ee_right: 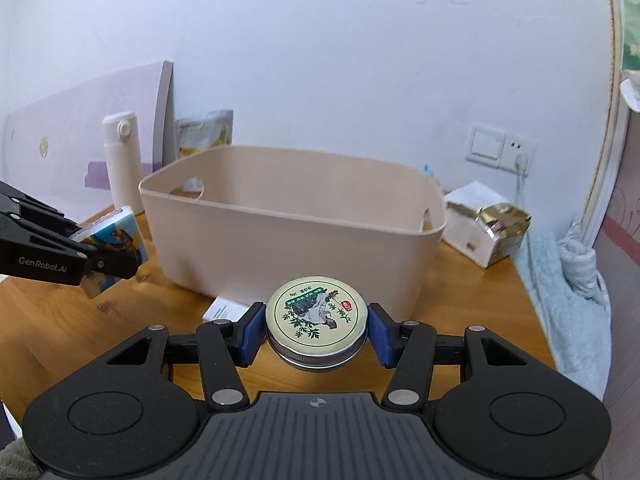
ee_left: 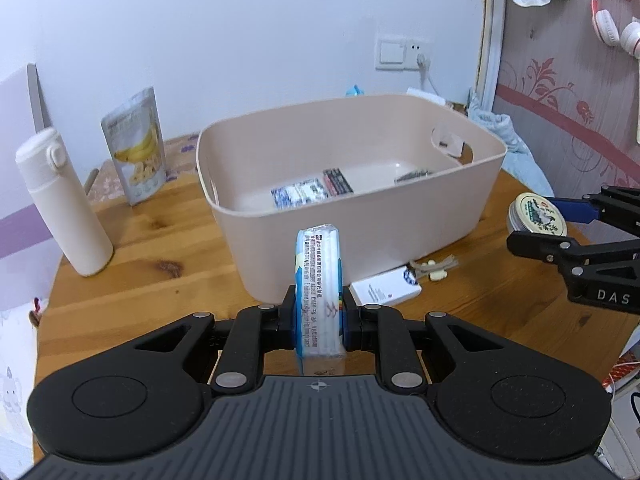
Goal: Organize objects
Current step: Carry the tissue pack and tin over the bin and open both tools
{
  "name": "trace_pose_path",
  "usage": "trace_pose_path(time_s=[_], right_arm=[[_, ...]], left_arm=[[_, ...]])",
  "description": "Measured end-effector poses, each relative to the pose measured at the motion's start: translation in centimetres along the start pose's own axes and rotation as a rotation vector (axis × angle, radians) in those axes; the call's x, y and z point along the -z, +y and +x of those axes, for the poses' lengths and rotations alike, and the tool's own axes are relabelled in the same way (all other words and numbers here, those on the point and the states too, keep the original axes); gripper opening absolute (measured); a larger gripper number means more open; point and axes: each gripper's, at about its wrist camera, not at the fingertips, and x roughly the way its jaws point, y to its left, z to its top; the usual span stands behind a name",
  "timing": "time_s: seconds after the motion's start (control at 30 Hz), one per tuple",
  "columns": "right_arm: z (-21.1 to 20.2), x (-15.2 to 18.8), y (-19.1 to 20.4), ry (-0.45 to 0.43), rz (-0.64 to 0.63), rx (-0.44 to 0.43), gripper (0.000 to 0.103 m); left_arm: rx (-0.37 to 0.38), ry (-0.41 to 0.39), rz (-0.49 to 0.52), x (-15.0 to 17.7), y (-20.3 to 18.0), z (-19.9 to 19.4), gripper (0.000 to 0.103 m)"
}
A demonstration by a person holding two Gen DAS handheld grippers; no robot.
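Left wrist view, table: a round wooden table (ee_left: 168,248) carries everything, seen from just above its near edge.
Bin: a large beige plastic storage bin (ee_left: 400,232) stands at the middle of the table, open-topped, with a few small packets (ee_left: 298,194) lying flat on its floor.
Bottle: a tall cream flip-top bottle (ee_left: 64,204) stands upright to the bin's left, well apart from it, with a grey banana-chip pouch (ee_left: 136,148) propped behind.
Left gripper: the left gripper (ee_left: 319,320) is clamped on a slim blue and white plastic-wrapped tissue pack (ee_left: 319,280), held on edge just in front of the bin's near wall, off the table.
Right gripper: the right gripper (ee_right: 316,330) squeezes a round silver tin with a pale printed lid (ee_right: 316,314) between its blue pads (ee_right: 252,330), held lid-up near the bin's front right corner.
Loose items: a small white card box (ee_left: 386,288) and a few pale bits lie on the table against the bin's foot.
Risk: both loads sit below the bin's rim, so going forward without lifting would likely shove the bin. The tin is gripped on its curved side and might slip or rotate if tilted.
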Motion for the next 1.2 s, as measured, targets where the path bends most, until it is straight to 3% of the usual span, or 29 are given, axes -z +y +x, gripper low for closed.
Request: trace_pose_path(time_s=[0.37,0.73,1.2], right_arm=[[-1.5,-2.8,-1.6,-0.077,0.011,0.039,0.052],[-0.6,-6.2,-2.9,-0.151,0.027,0.056,0.052],[5.1,-8.5,-4.1,-0.086,0.079,0.103,0.052]], left_arm=[[0.002,-0.083,0.015,-3.5,0.0,-1.3,0.018],[0.004,-0.117,0.006,-7.3,-0.2,0.5,0.018],[-0.03,-0.061,-0.003,-10.3,-0.1,7.3,0.019]])
